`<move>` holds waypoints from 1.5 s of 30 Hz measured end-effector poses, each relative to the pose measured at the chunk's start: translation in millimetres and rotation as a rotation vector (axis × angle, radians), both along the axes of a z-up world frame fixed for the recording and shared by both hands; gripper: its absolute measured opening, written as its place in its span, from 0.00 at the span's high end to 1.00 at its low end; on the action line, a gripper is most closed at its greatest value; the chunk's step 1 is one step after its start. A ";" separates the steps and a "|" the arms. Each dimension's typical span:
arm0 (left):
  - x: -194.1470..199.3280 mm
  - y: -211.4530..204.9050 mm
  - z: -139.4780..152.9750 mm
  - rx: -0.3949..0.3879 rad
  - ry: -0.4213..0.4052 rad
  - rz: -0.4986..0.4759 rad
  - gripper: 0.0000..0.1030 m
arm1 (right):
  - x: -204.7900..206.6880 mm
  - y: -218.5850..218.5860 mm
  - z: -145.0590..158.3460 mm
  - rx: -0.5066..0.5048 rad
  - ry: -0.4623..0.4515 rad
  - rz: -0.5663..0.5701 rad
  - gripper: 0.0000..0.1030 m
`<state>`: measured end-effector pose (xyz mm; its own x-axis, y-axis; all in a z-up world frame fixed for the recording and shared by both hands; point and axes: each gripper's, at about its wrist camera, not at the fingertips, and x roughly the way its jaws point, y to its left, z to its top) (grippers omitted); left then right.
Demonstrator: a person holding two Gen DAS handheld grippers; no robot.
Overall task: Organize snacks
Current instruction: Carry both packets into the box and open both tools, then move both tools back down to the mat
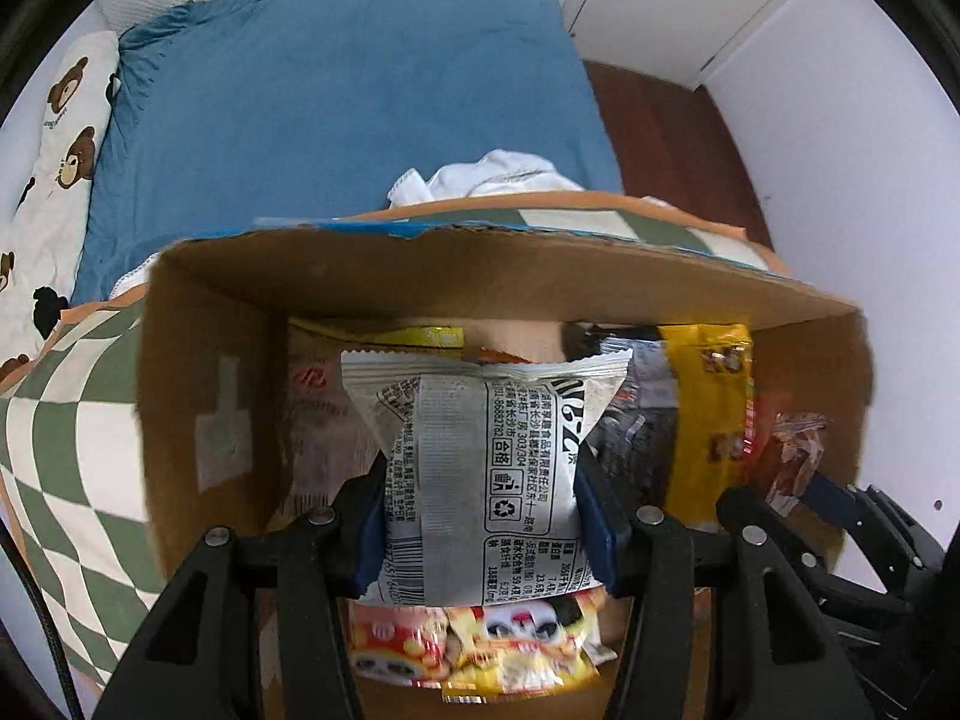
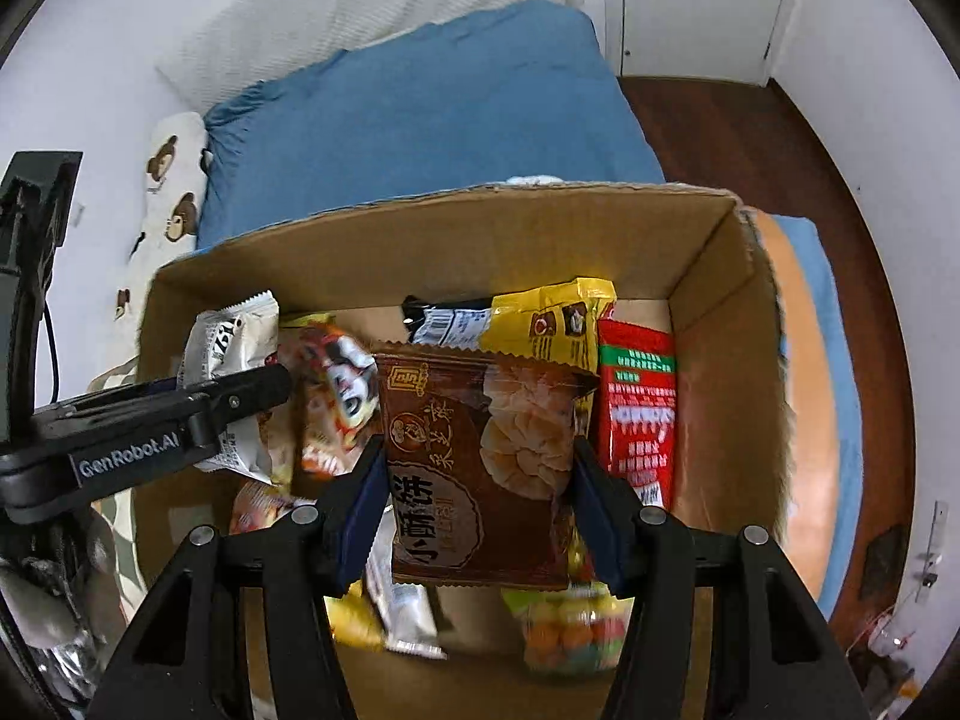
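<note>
Brown cardboard makes up the big box (image 2: 420, 240), and every place here is told from that box. Both grippers are pointed steeply down into its open top.

The left gripper (image 1: 486, 468) is held over the left half of the box. Its blue pads (image 1: 591, 516) are pressed on the two sides of a white snack bag (image 1: 480, 468) with black print. The bag is hung upright above the snacks on the box floor. The jaws are part way closed, just as wide as the bag.

The right gripper (image 2: 477, 462) is held over the middle of the box. A brown biscuit bag (image 2: 480, 468) is pinched between its blue pads (image 2: 360, 504), also part way closed. This bag is held upright, above the box floor.

In the right wrist view, the left gripper is seen from the side at the box's left wall, with the white bag in it.

More snacks are kept inside the box. A yellow bag (image 2: 552, 318) and a red bag (image 2: 636, 396) are stood at the far right inside. A bag of round sweets (image 2: 570, 630) is laid at the near side.

The box is set on a bed. A blue sheet (image 1: 348, 108) is spread behind the box. A green and white checked blanket (image 1: 60, 456) is laid to its left. A bear pillow (image 1: 60, 138) is seen far left of it. A dark wood floor (image 2: 738, 138) and white walls are seen to the right of the box.
</note>
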<state>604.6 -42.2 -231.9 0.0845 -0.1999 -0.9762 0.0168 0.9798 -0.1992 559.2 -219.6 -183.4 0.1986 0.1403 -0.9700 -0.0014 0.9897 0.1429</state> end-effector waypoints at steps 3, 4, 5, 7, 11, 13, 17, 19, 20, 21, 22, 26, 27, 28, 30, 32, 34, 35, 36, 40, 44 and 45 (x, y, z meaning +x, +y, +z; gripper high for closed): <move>5.2 -2.8 -9.9 0.003 0.024 -0.004 0.50 | 14.0 2.3 -17.4 0.000 0.027 0.006 0.41; 6.1 -2.8 -14.3 0.007 0.033 0.002 0.50 | 17.8 2.1 -22.5 0.006 0.044 0.005 0.41; 7.9 -2.3 -15.2 0.011 0.033 0.006 0.44 | 22.1 2.9 -30.4 0.006 0.063 0.008 0.38; 8.6 -2.1 -16.5 0.014 0.025 0.004 0.26 | 26.7 2.9 -39.0 -0.020 0.082 0.009 0.19; 3.7 -3.5 -12.2 0.046 0.005 -0.005 0.11 | 27.4 0.2 -45.1 -0.044 0.081 0.009 0.11; 1.1 -2.5 -10.4 0.043 0.001 0.002 0.11 | 26.7 -1.1 -48.2 -0.049 0.081 0.011 0.11; -8.0 -2.9 -1.0 0.052 -0.033 0.009 0.11 | 20.2 -2.9 -44.1 -0.045 0.069 0.007 0.11; -12.5 -4.7 3.4 0.065 -0.055 0.005 0.11 | 14.8 -5.2 -39.8 -0.051 0.056 -0.002 0.11; -16.5 -4.6 7.6 0.073 -0.070 0.006 0.11 | 11.4 -6.7 -37.1 -0.051 0.049 -0.005 0.11; -19.9 -4.3 11.4 0.079 -0.084 0.008 0.11 | 8.1 -8.1 -34.5 -0.052 0.043 -0.008 0.11; -23.9 -4.0 15.7 0.080 -0.103 0.009 0.11 | 4.2 -9.4 -30.7 -0.053 0.033 -0.013 0.11; -47.3 -1.5 36.4 0.092 -0.174 0.013 0.11 | -17.0 -13.5 -15.9 -0.066 -0.013 -0.024 0.11; -51.8 -1.0 39.2 0.096 -0.186 0.014 0.11 | -23.4 -14.4 -12.1 -0.068 -0.027 -0.025 0.11; -59.7 -1.4 43.5 0.101 -0.206 0.013 0.11 | -27.4 -14.6 -9.3 -0.069 -0.039 -0.024 0.11; -70.4 -1.5 50.2 0.110 -0.232 0.012 0.11 | -39.4 -15.3 -2.2 -0.081 -0.067 -0.023 0.11; -85.5 -2.1 58.8 0.117 -0.268 0.018 0.11 | -52.2 -12.9 6.2 -0.090 -0.101 -0.012 0.11; -98.0 -1.6 68.9 0.120 -0.302 0.024 0.11 | -66.4 -9.2 16.0 -0.105 -0.136 -0.002 0.11; -103.7 -1.1 73.1 0.121 -0.318 0.026 0.11 | -70.9 -7.9 21.0 -0.106 -0.151 0.005 0.11; -108.1 -0.5 77.0 0.121 -0.331 0.025 0.11 | -76.5 -6.2 26.6 -0.107 -0.168 0.009 0.11; -134.4 -0.8 98.0 0.131 -0.400 0.031 0.11 | -103.8 -3.3 49.8 -0.107 -0.232 0.017 0.11; -162.5 1.2 120.1 0.135 -0.464 0.037 0.11 | -131.5 -4.1 70.5 -0.091 -0.278 0.012 0.11; -170.8 1.7 125.7 0.135 -0.478 0.039 0.11 | -138.5 -4.3 75.1 -0.093 -0.290 0.013 0.11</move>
<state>433.8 -40.5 -106.3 0.5341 -0.0620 -0.8431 0.0379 0.9981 -0.0493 420.7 -223.9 -108.3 0.4676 0.0581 -0.8820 -0.0412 0.9982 0.0439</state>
